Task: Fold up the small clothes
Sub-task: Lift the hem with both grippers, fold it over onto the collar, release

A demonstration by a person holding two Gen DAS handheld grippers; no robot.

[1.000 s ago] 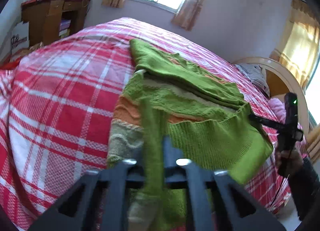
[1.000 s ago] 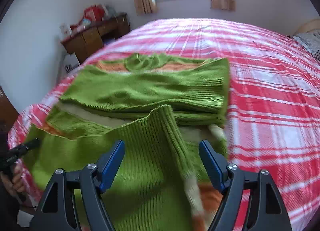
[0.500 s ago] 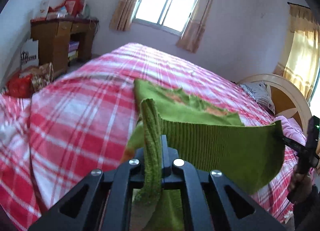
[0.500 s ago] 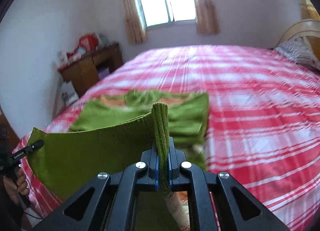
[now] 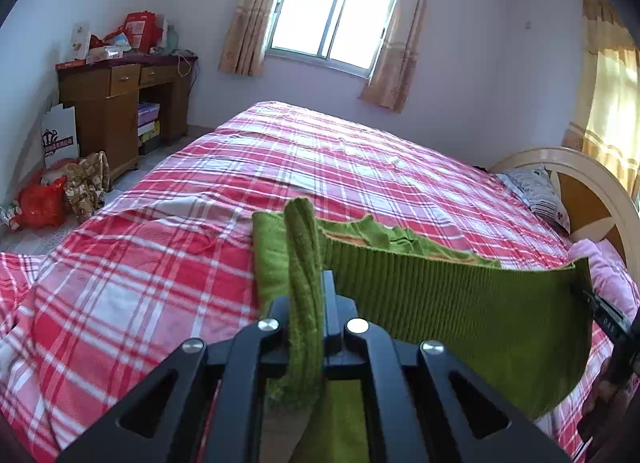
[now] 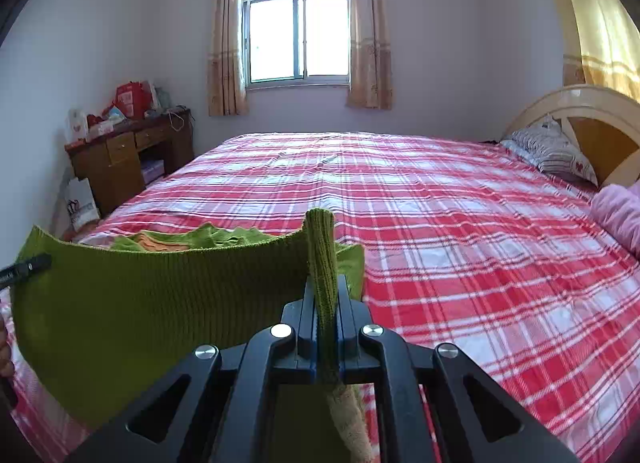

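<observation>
Over the near edge of the bed (image 5: pixel 168 247), with its red and white checked cover, a green knitted sweater (image 5: pixel 460 303) hangs stretched between two grippers. On the left, the left gripper (image 5: pixel 308 303) has its fingers pinched tight on one corner of the ribbed hem. On the right, the right gripper (image 6: pixel 322 303) clamps the other corner, its fingers having just closed on the cloth. What seems to be the sweater's far part lies on the cover.
</observation>
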